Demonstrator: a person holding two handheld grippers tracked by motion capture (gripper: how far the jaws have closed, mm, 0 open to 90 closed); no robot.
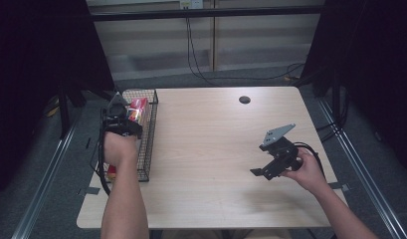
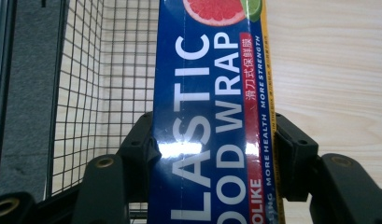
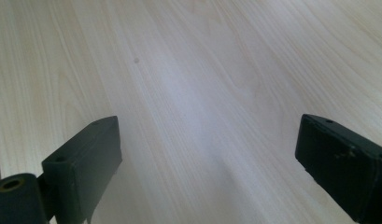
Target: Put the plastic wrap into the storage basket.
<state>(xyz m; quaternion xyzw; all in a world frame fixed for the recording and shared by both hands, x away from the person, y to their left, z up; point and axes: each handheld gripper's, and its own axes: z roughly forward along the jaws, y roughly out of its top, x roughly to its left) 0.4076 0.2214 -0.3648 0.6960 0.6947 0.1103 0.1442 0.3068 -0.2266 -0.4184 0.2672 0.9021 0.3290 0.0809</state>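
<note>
Nearest the person, two forearms are coming in over the near edge of the wooden table (image 1: 206, 149), one on each side. The right hand (image 1: 306, 172) is holding the right gripper (image 1: 258, 172) low over the right part of the table, pointing toward the middle; in the right gripper view its two black jaws are standing wide apart with nothing but bare wood grain between them.

On the left, the left hand (image 1: 119, 147) is gripping the left gripper (image 1: 122, 110) over the wire basket (image 1: 147, 144), which is sitting along the table's left edge. In the left gripper view the jaws are pressing on both long sides of a blue box of plastic food wrap (image 2: 209, 116), with white lettering, a red strip and a grapefruit picture at its far end. The box is running lengthwise away from the camera, with the basket's mesh wall (image 2: 86, 93) to its left and bare tabletop to its right. From the high view, red packaging (image 1: 138, 107) is showing in the far end of the basket, just beside the gripper.

Farther off, a small dark round cap (image 1: 245, 99) is lying near the table's far edge, and cables (image 1: 201, 69) are trailing across the floor beyond.
</note>
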